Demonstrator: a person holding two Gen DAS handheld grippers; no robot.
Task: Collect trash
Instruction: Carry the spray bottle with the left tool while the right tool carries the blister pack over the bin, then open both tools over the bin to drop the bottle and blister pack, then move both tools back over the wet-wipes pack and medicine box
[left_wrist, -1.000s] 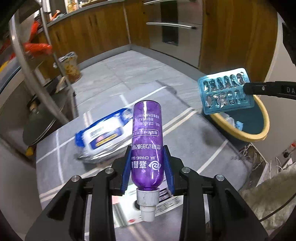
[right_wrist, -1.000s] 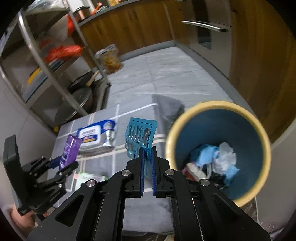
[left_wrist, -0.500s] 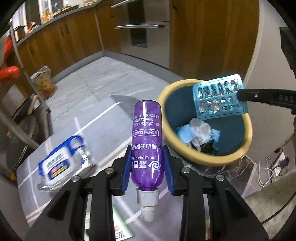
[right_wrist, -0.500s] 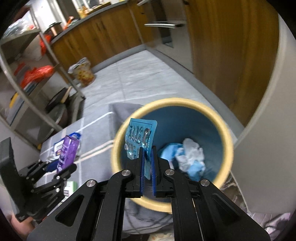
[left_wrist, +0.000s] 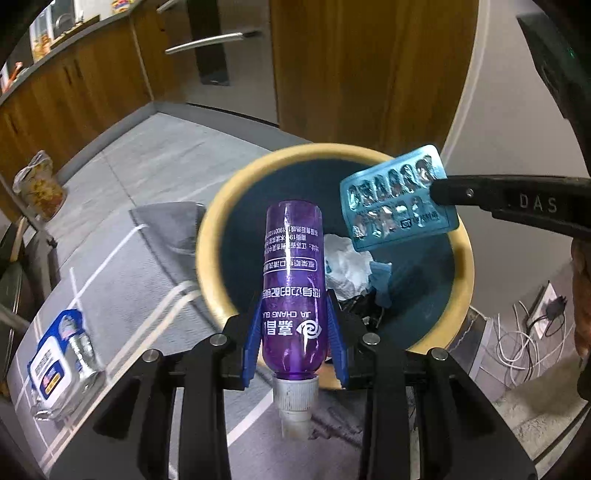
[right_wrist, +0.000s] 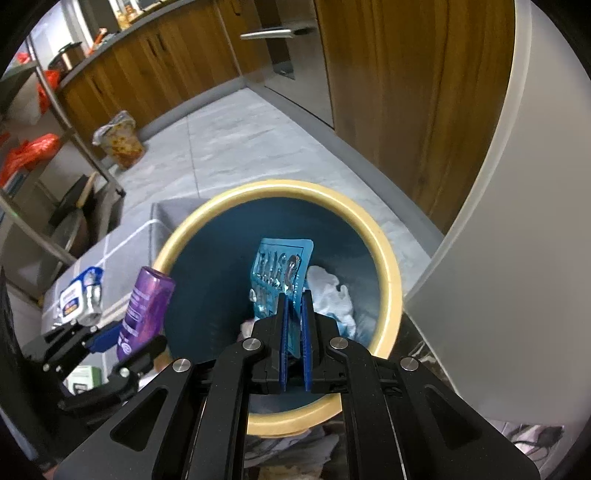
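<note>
Dim indoor light with a cool cast. Fisheye bending curves the cabinets (left_wrist: 92, 85) and blackens the corners. The bin rim (left_wrist: 221, 206) is motion-smeared; glare glints off the purple bottle (left_wrist: 293, 280).

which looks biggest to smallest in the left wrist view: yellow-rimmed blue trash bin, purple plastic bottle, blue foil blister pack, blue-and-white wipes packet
1. yellow-rimmed blue trash bin
2. purple plastic bottle, though nearness to the camera enlarges it
3. blue foil blister pack and blue-and-white wipes packet look alike; not ranked
</note>
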